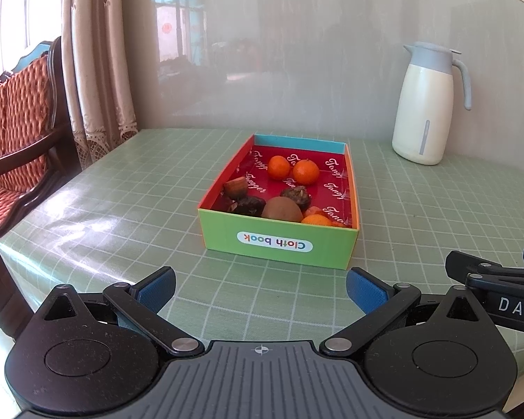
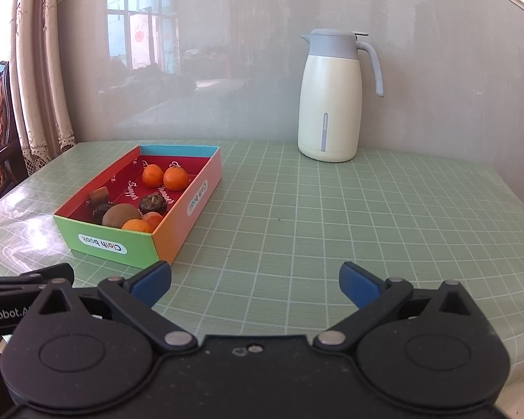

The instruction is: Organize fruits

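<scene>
left gripper [image 1: 260,288] wide open, empty | right gripper [image 2: 255,281] wide open, empty | box's [image 2: 178,223] orange side wall: right view only

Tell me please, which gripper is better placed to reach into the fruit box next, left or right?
Probably left. The left gripper is open and points straight at the box, just short of its near wall. The right gripper is also open, but faces bare table, with the box off to its left.

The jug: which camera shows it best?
The right wrist view: the jug stands whole and large near the middle, its handle and front stripe clear. The left wrist view shows the same jug whole too, but off toward the right edge and more distorted.
</scene>
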Motion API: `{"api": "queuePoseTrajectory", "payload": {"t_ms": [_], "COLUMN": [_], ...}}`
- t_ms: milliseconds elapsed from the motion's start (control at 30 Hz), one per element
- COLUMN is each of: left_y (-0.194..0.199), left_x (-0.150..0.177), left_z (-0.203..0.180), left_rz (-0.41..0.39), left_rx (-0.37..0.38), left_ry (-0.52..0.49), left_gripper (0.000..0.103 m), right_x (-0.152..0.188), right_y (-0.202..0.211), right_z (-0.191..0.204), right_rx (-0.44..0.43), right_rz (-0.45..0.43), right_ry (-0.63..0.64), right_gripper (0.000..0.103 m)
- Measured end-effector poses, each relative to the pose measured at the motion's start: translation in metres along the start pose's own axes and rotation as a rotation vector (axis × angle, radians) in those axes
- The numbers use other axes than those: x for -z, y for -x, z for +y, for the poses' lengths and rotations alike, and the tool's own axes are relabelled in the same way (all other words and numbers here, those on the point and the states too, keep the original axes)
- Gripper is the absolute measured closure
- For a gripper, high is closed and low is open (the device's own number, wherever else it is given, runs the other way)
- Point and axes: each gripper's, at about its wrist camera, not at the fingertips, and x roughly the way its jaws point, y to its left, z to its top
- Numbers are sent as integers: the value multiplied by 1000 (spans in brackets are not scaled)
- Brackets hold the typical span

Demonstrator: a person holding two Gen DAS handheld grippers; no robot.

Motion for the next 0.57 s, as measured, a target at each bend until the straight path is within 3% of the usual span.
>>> {"api": "queuePoseTrajectory", "payload": {"t_ms": [200,367,567], "left_y": [-1,7,8], "left_x": [0,2,1], "left_z": [1,-1,-5], "left_rz": [1,-66,-66], "left_rx": [10,27,9], "left_ry": [3,-24,-40], "left_gripper": [0,0,0], "right_x": [0,0,0], "right_y": [0,0,1], "right_z": [0,0,-2], "right_rx": [1,3,8], "right_rz": [-1,-4,-5], "right_ry": [-1,-9,-9], "right_gripper": [0,0,0]}}
